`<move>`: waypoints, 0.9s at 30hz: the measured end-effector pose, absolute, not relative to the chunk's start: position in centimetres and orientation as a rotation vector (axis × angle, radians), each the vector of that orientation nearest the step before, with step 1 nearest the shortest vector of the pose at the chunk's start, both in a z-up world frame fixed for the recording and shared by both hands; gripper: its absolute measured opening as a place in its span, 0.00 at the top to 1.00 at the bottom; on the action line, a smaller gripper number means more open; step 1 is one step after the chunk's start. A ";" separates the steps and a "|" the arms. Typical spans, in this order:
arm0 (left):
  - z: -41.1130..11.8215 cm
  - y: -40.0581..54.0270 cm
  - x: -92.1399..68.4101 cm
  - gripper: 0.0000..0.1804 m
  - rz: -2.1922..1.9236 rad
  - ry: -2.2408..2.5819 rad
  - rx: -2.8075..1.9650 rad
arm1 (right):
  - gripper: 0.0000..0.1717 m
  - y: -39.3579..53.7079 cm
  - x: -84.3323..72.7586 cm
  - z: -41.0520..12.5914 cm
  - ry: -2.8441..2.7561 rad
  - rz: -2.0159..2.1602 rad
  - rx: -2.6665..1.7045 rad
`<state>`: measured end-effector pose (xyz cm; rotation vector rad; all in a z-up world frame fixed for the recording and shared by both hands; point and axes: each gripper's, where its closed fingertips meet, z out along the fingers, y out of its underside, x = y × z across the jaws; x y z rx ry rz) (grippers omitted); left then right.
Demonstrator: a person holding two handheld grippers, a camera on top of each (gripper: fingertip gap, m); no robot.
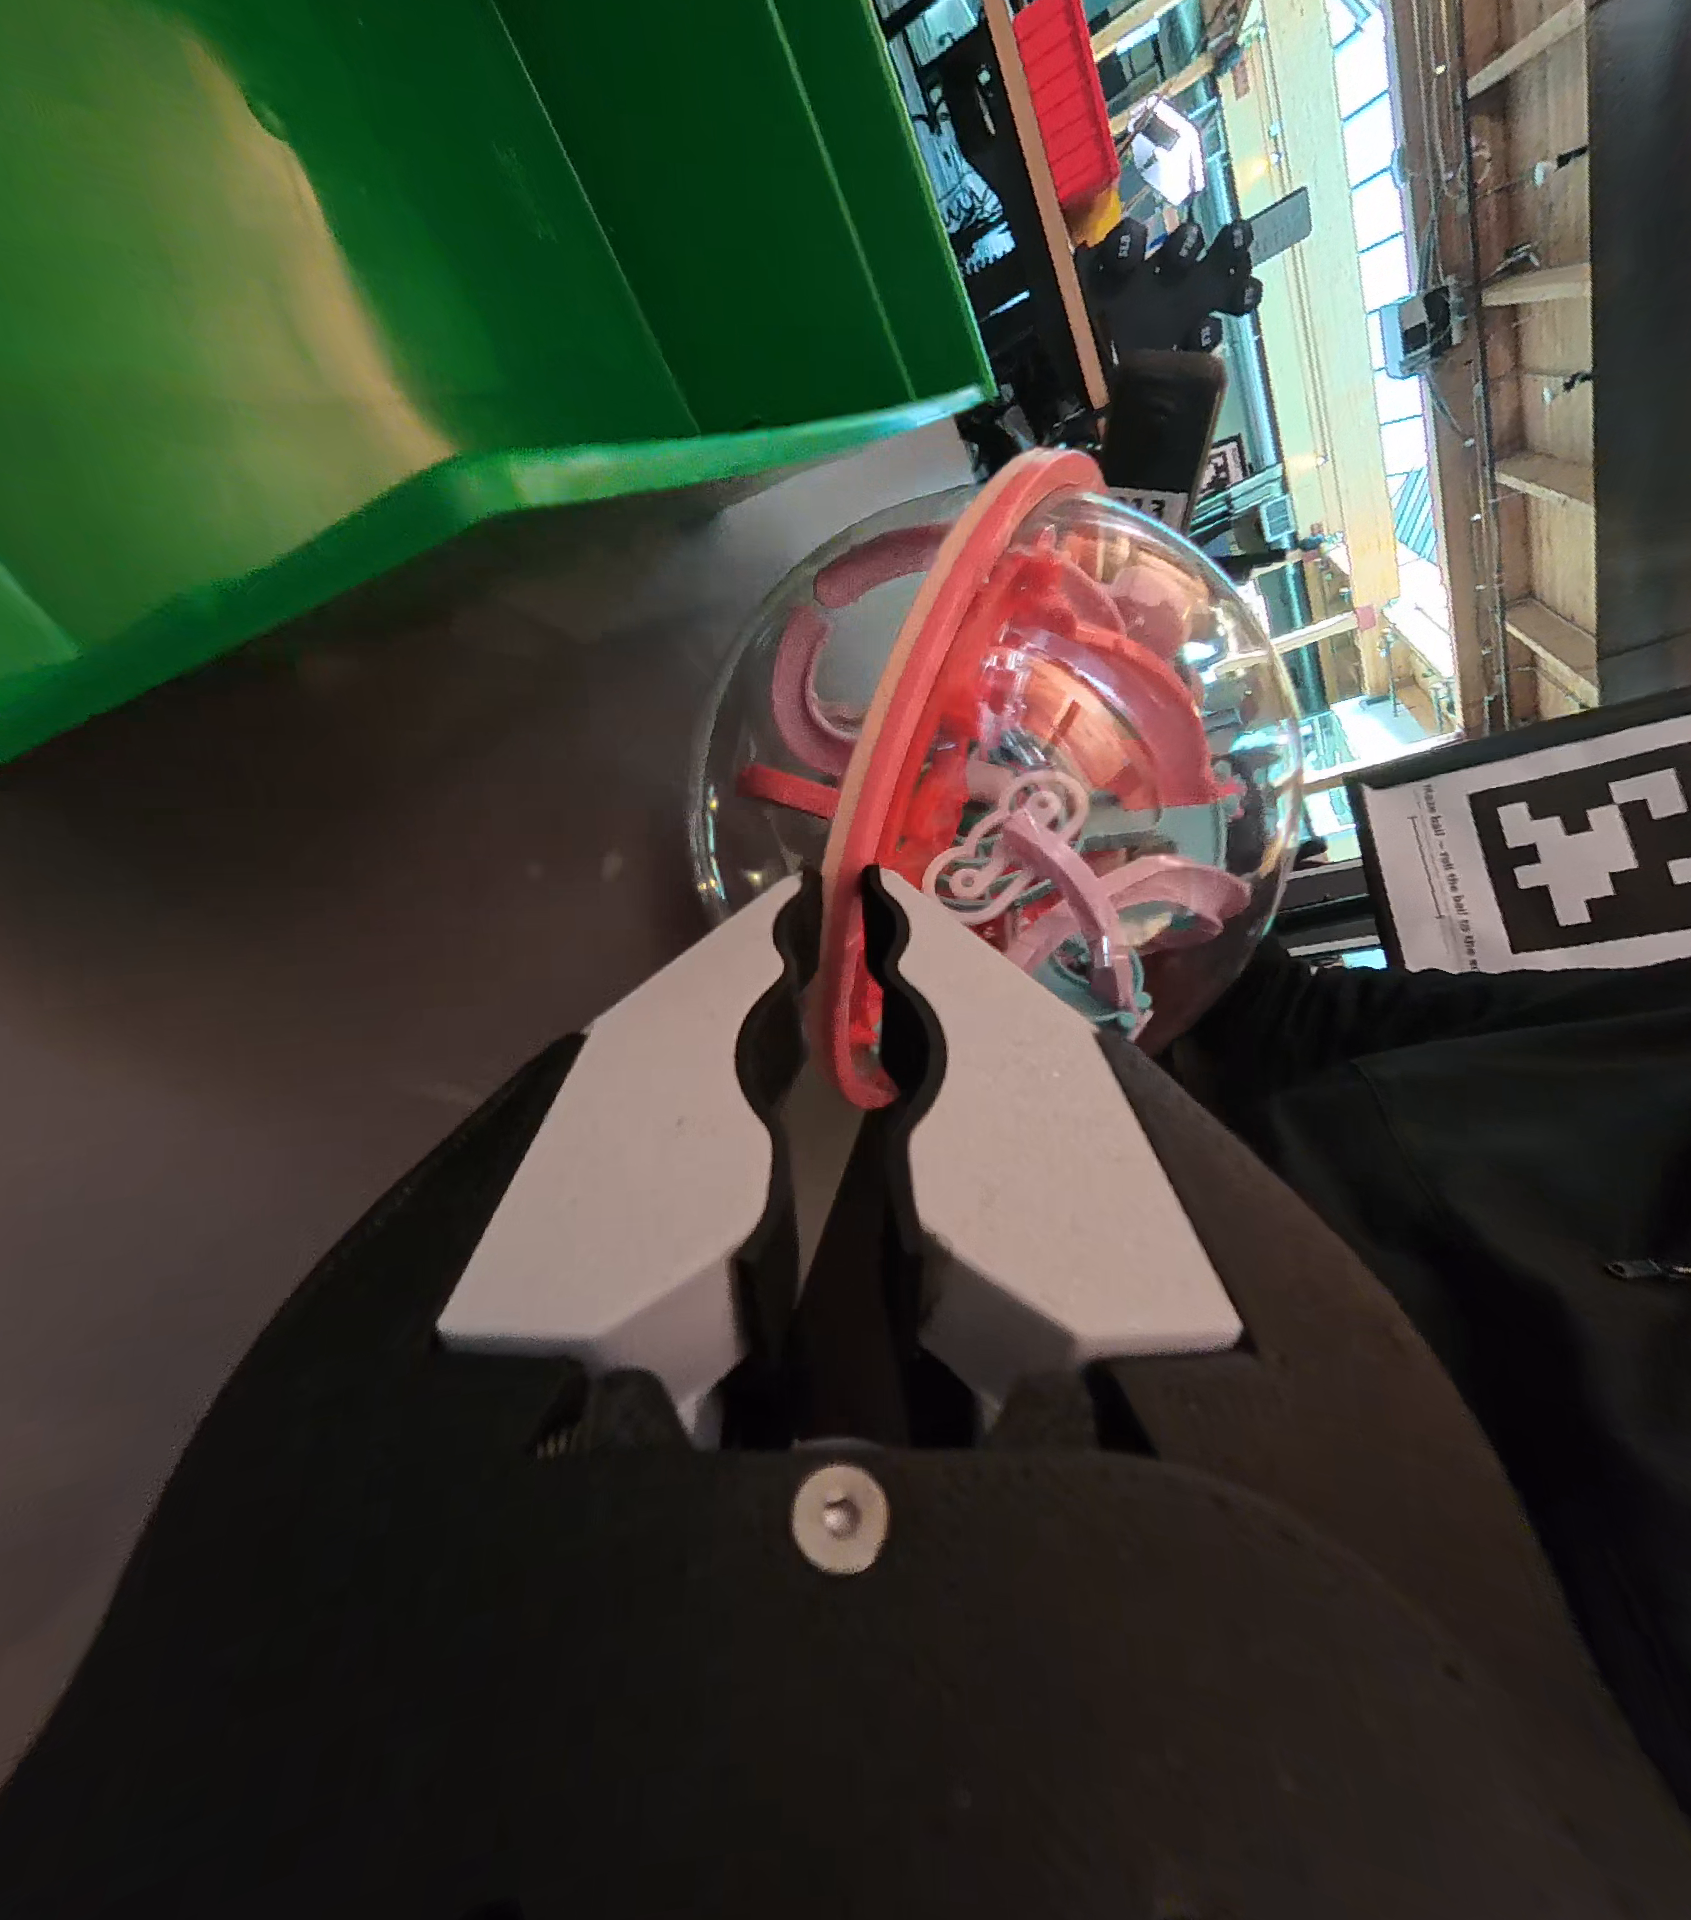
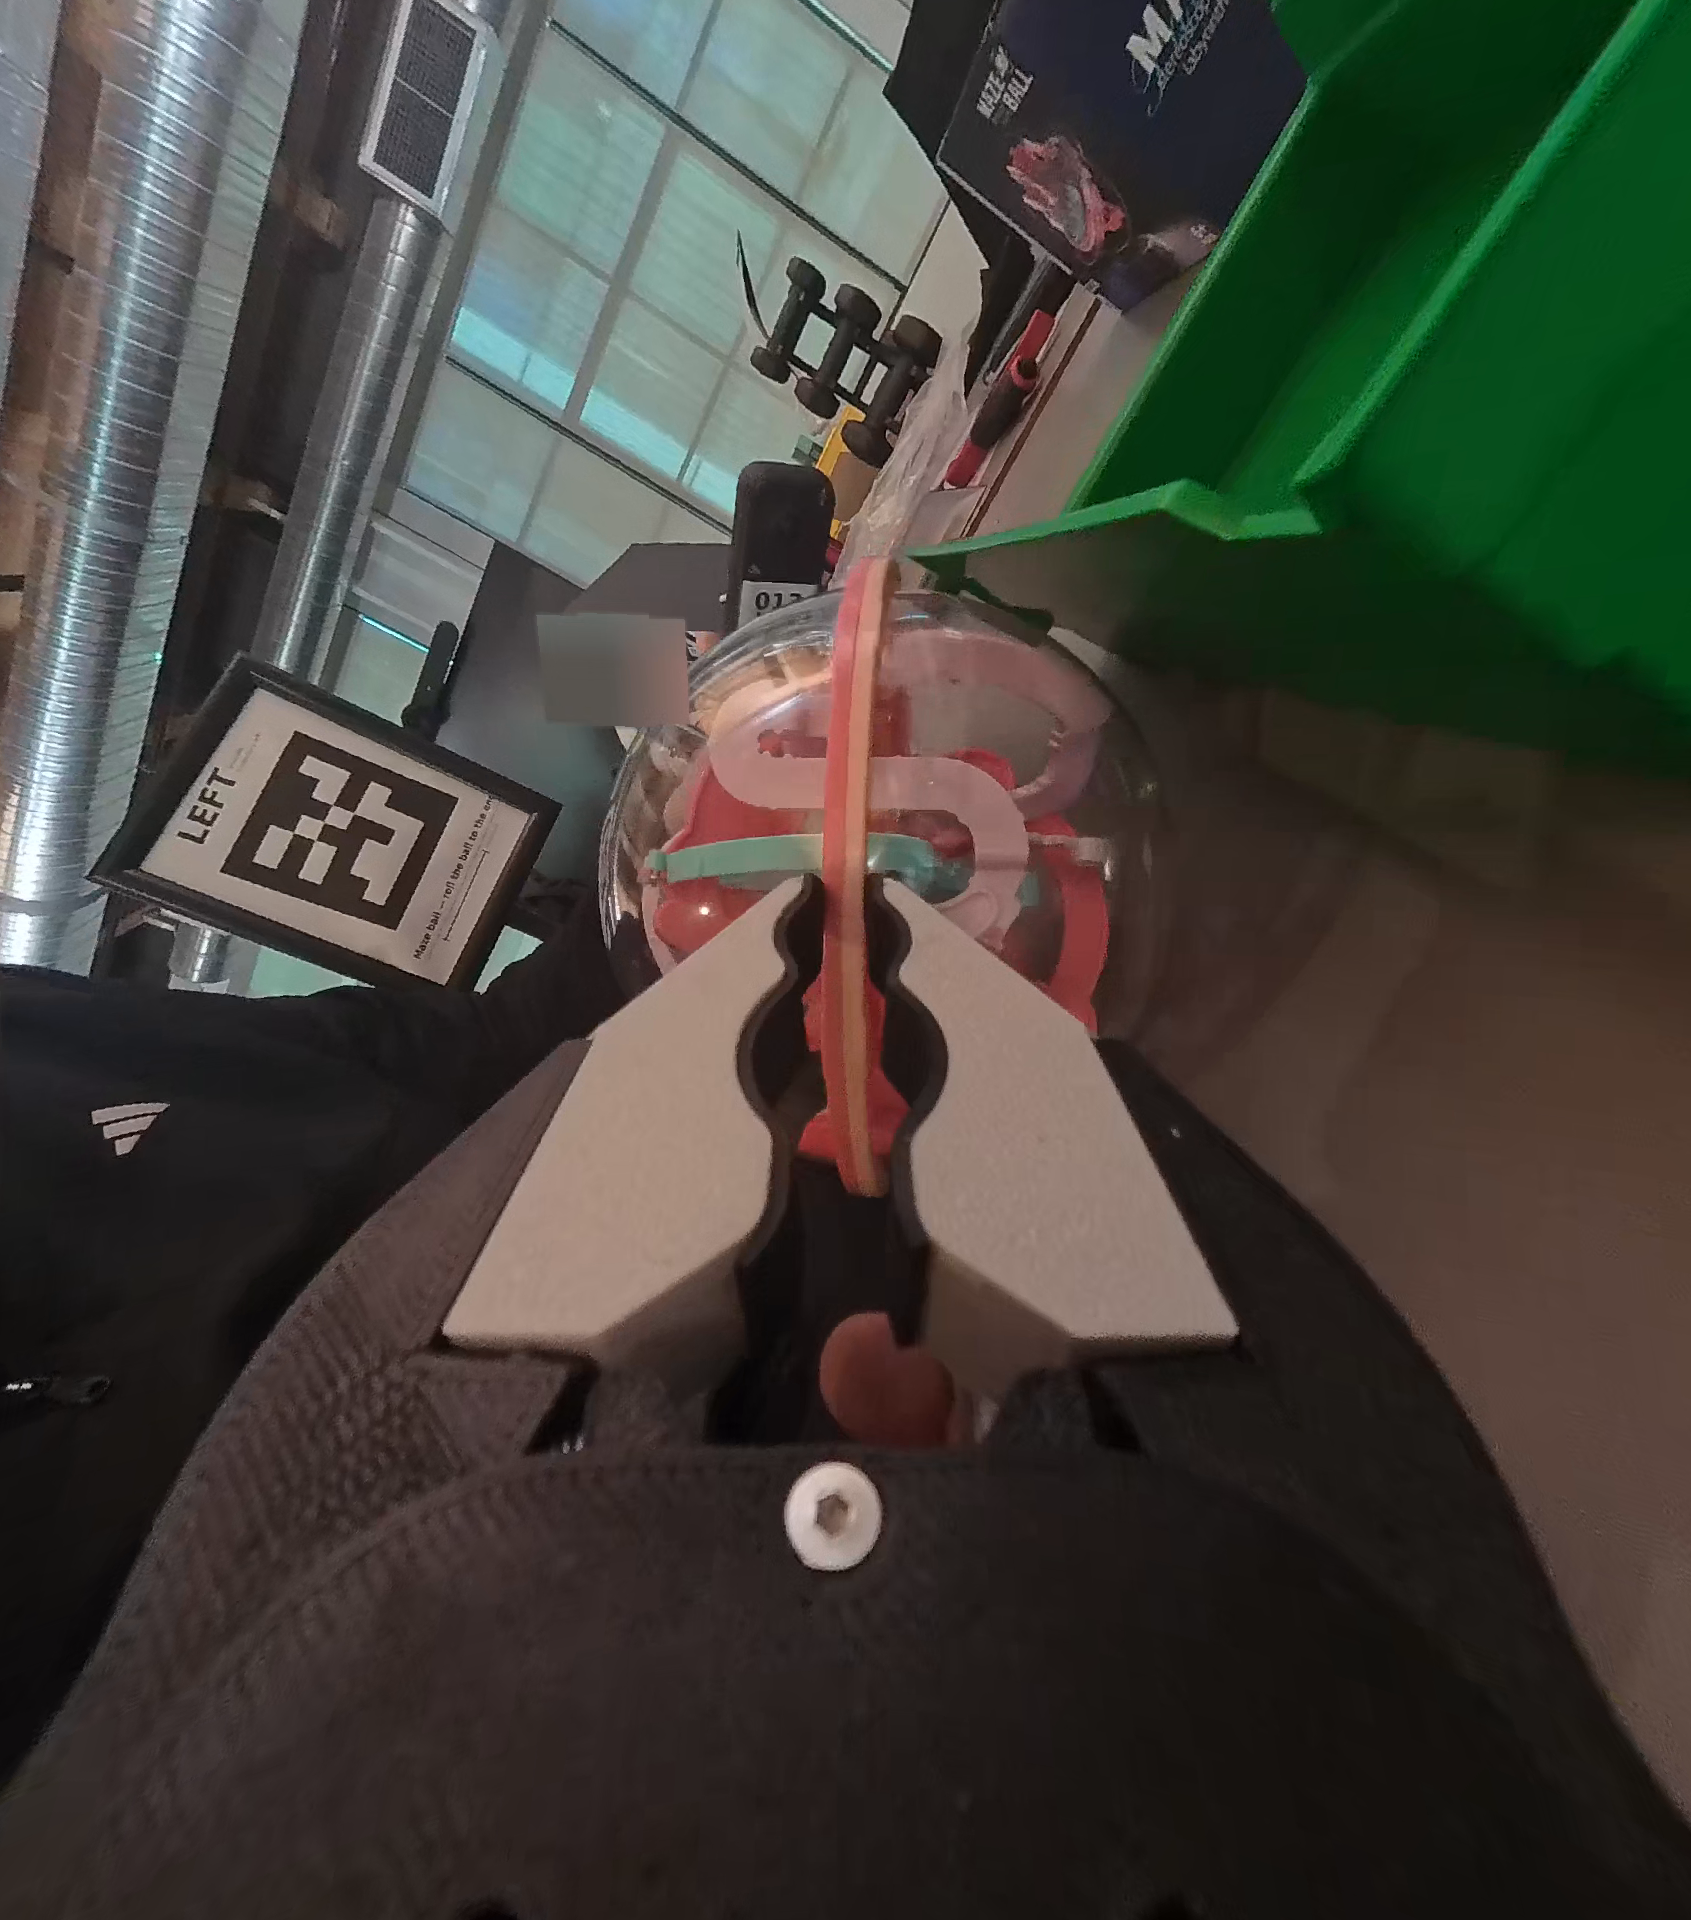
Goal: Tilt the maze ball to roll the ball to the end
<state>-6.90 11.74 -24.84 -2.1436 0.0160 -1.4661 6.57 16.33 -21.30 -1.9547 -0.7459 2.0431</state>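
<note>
The maze ball (image 1: pixel 1028 748) is a clear sphere with red, pink and teal tracks inside and a red rim around its middle. In the left wrist view my left gripper (image 1: pixel 841 883) is shut on that red rim (image 1: pixel 862 831), with both black pads against it. In the right wrist view the maze ball (image 2: pixel 945 790) shows again, and my right gripper (image 2: pixel 846 888) is shut on its red rim (image 2: pixel 846 727) from the other side. The ball is held tilted above a grey table (image 1: pixel 301 935). The small ball inside is not discernible.
A large green bin (image 1: pixel 405 312) stands close behind the maze ball, also in the right wrist view (image 2: pixel 1495 416). A framed card with a black-and-white marker (image 2: pixel 321 821) stands to the side. A person's dark sleeve (image 1: pixel 1495 1195) lies beside the grippers. Shelves and clutter lie beyond. There is about 15 cm between the tips of the two grippers.
</note>
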 end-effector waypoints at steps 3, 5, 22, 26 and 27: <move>-24.7 11.0 -6.4 0.97 -1.523 0.024 -2.143 | 0.97 15.8 7.0 -21.1 -0.743 2.035 -1.972; -25.1 10.9 -6.3 0.97 -1.532 0.015 -2.157 | 0.97 15.4 7.1 -21.2 -0.724 2.043 -1.988; -25.4 12.6 -6.2 0.97 -1.522 -0.026 -2.141 | 0.97 17.8 7.2 -22.4 -0.602 2.043 -1.996; -25.4 13.0 -6.2 0.97 -1.518 -0.030 -2.131 | 0.97 18.1 7.3 -22.7 -0.588 2.039 -1.997; -25.4 13.0 -6.2 0.97 -1.517 -0.030 -2.130 | 0.97 18.2 7.3 -22.7 -0.586 2.039 -1.997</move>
